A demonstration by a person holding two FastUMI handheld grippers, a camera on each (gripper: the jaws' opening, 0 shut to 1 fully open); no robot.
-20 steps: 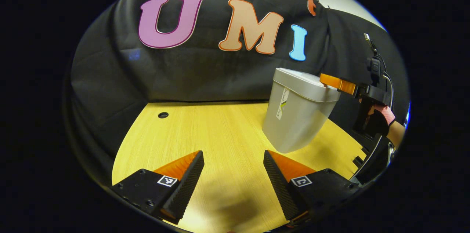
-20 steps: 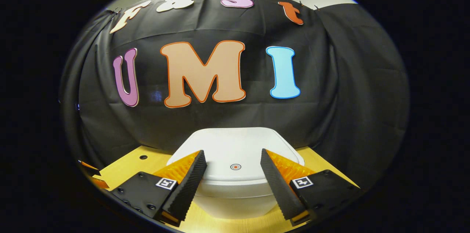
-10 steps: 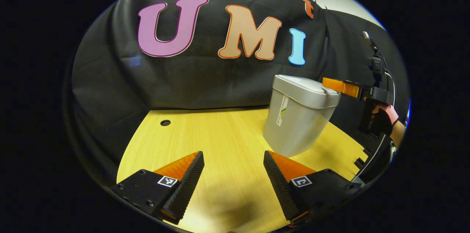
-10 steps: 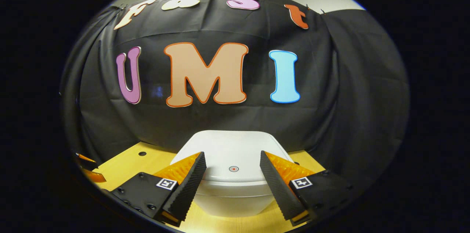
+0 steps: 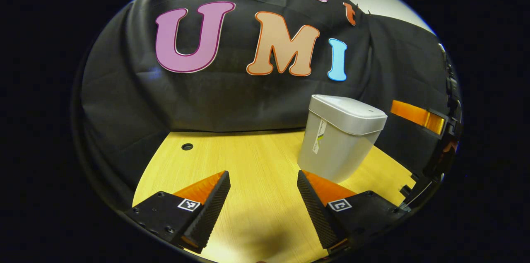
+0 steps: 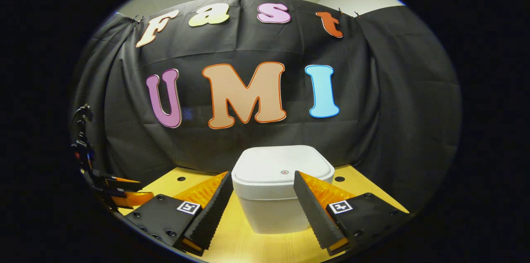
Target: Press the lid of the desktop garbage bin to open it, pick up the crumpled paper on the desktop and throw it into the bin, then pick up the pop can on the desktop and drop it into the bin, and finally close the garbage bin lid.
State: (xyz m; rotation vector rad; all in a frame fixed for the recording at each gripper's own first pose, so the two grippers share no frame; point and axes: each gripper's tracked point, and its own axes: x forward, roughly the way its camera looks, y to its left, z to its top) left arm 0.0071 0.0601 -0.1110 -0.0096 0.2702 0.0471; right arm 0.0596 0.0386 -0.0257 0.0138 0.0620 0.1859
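I am looking at the wooden desktop (image 5: 248, 159) first, the biggest thing here, running back to the black cloth wall (image 5: 124, 101); I am seeing it from the right gripper view too (image 6: 285, 246). 1 small round hole (image 5: 187, 146) is sitting in its surface near the back edge in the left gripper view, and 2 such holes (image 6: 181, 179) are showing on either side of the bin in the right gripper view.

The garbage bin (image 5: 337, 143) is standing upright on the desktop, to the right of centre in the left gripper view, with its lid (image 5: 350, 112) lying flat and closed. A label strip (image 5: 319, 136) is running down its side. In the right gripper view the bin (image 6: 273, 209) is sitting straight ahead, between my 2 fingers but apart from them, and its lid (image 6: 281, 170) is carrying a small round mark near the front.

My left gripper (image 5: 263, 201) is hanging over bare desktop with its jaws spread wide and nothing between them. My right gripper (image 6: 263, 205) is likewise spread wide, gripping nothing. From the left gripper view I am seeing the right gripper (image 5: 418, 116) off to the right of the bin, clear of the lid. From the right gripper view the left gripper (image 6: 124, 192) is sitting at the far left edge.
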